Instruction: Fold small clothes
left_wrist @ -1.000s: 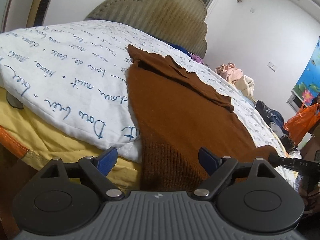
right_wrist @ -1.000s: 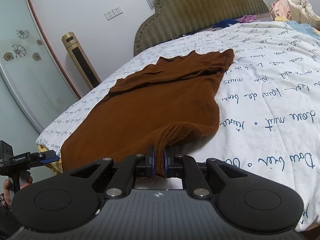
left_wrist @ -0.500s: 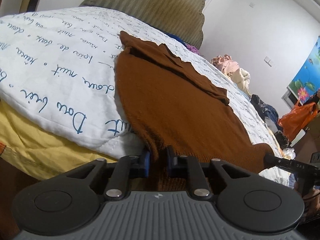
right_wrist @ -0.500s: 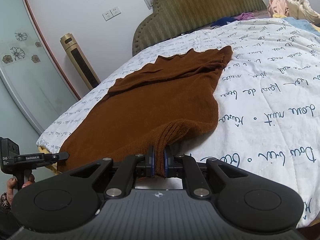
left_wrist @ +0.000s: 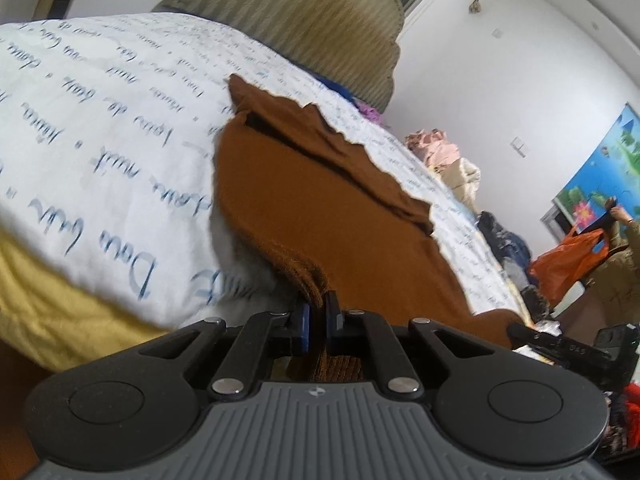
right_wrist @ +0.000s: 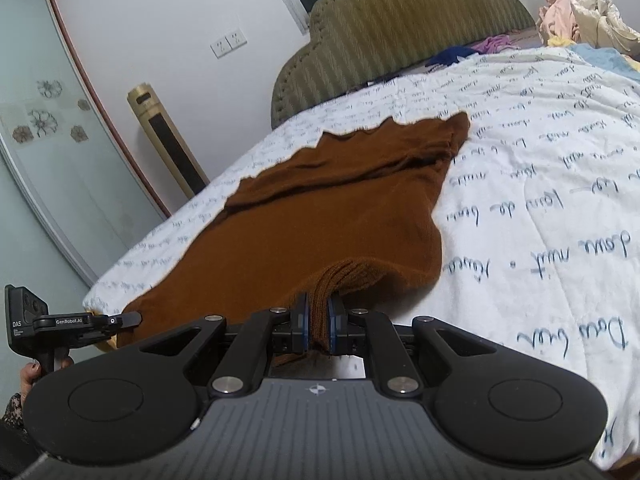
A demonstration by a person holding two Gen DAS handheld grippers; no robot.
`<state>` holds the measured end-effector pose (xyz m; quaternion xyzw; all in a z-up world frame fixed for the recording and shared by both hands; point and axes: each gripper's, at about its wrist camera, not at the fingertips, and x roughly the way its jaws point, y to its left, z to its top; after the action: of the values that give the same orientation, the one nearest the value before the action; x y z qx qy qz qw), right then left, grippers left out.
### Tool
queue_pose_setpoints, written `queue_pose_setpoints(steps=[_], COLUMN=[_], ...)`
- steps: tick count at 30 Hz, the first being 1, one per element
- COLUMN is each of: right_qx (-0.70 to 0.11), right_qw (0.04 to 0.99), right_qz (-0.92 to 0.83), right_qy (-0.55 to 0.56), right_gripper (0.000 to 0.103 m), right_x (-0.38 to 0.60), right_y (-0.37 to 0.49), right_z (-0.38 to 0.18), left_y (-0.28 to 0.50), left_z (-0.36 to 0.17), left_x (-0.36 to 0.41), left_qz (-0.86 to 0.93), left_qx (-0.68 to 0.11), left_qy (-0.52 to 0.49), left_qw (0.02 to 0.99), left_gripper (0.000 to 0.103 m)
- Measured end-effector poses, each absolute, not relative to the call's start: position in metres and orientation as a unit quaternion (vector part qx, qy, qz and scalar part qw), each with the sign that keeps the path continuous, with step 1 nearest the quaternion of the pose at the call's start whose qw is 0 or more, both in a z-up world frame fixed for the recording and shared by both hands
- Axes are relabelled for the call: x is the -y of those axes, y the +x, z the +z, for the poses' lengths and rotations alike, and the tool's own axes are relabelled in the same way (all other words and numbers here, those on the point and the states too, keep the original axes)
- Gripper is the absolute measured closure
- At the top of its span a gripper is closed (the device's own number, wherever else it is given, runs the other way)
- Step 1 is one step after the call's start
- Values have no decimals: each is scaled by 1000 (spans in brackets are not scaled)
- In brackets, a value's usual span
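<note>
A brown knit sweater (right_wrist: 320, 224) is spread on a script-printed quilt (right_wrist: 560, 200); its ribbed hem is pinched by the left gripper (left_wrist: 316, 316) and right gripper (right_wrist: 318, 314)

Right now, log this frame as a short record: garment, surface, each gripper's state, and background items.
garment: brown knit top, spread flat, ribbed hem nearest the cameras
surface: white quilt with blue script on a bed
left gripper: shut on the hem at one corner
right gripper: shut on the hem at the other corner
background: padded headboard, pile of clothes
</note>
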<state>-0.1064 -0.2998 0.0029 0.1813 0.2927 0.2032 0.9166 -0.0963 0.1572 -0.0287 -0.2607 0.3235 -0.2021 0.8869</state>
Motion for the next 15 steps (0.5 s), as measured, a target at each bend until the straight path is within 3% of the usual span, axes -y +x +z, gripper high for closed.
queue_pose_setpoints(steps=[15], right_qx=[-233], right_qw=[939], right_qz=[139], right_qy=[213], right_gripper=[92], right_x=[313], right_y=[-17], right_z=[49], left_y=[27], left_z=[12], left_x=[-143], left_qz=[-207], left_qx=[-304], left_qy=[-294], left_qw=[882], left_gripper=[97])
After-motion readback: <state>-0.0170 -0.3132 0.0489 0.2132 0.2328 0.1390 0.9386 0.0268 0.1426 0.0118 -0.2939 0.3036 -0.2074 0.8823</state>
